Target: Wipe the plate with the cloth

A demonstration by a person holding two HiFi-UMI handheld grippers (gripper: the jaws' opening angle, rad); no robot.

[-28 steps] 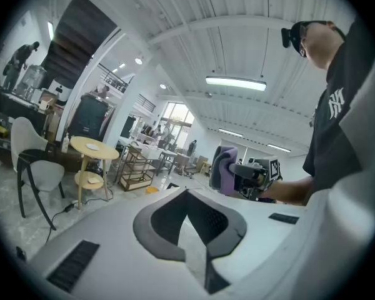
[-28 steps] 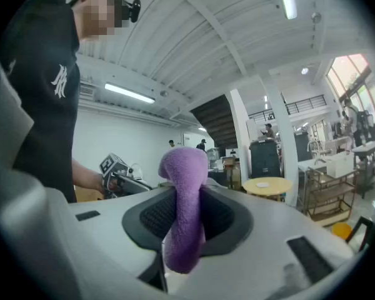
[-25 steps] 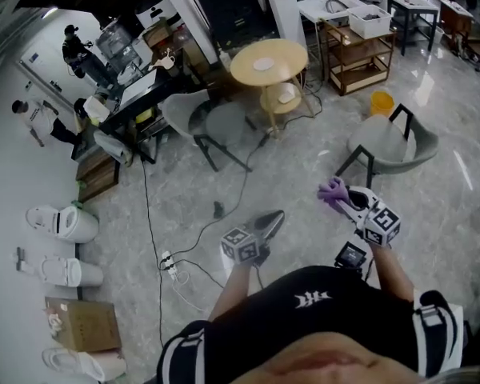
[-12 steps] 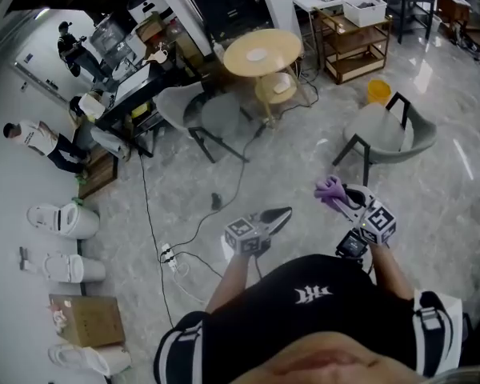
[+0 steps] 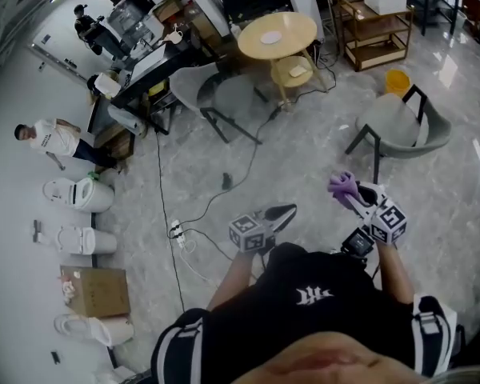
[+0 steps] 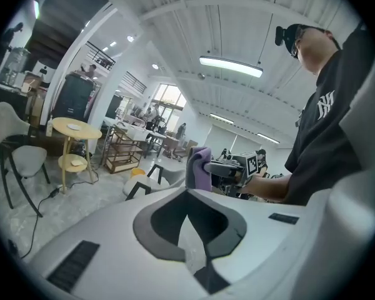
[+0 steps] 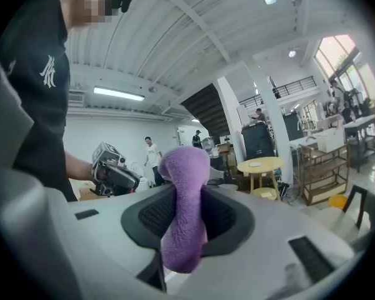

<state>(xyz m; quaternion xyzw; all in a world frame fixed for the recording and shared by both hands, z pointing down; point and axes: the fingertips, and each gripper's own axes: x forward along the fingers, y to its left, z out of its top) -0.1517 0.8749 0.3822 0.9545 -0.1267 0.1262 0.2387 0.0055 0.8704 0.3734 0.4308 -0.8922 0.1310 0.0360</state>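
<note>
Both grippers are held out over the grey floor in front of the person's body. My right gripper [image 5: 354,197] [image 7: 184,230] is shut on a purple cloth [image 5: 342,186] [image 7: 182,192], which sticks up past the jaws. The cloth [image 6: 200,164] also shows in the left gripper view, held by the right gripper [image 6: 220,167]. My left gripper [image 5: 286,209] [image 6: 189,220] is shut with nothing in it, a little left of the right one. A white plate-like disc [image 5: 270,37] [image 6: 72,125] lies on a round yellow table [image 5: 292,24] [image 7: 259,163] far ahead.
Grey chairs [image 5: 212,94] [image 5: 404,130] stand between me and the table. A black cable and a power strip [image 5: 178,232] lie on the floor. A yellow bucket [image 5: 397,80], a wooden shelf cart [image 5: 376,34], toilets [image 5: 76,192], a cardboard box [image 5: 96,290] and people at the left.
Both grippers have drifted a little lower and rightward in the head view as the person moves over the floor. The cloth stays in the right gripper; the left jaws stay shut.
</note>
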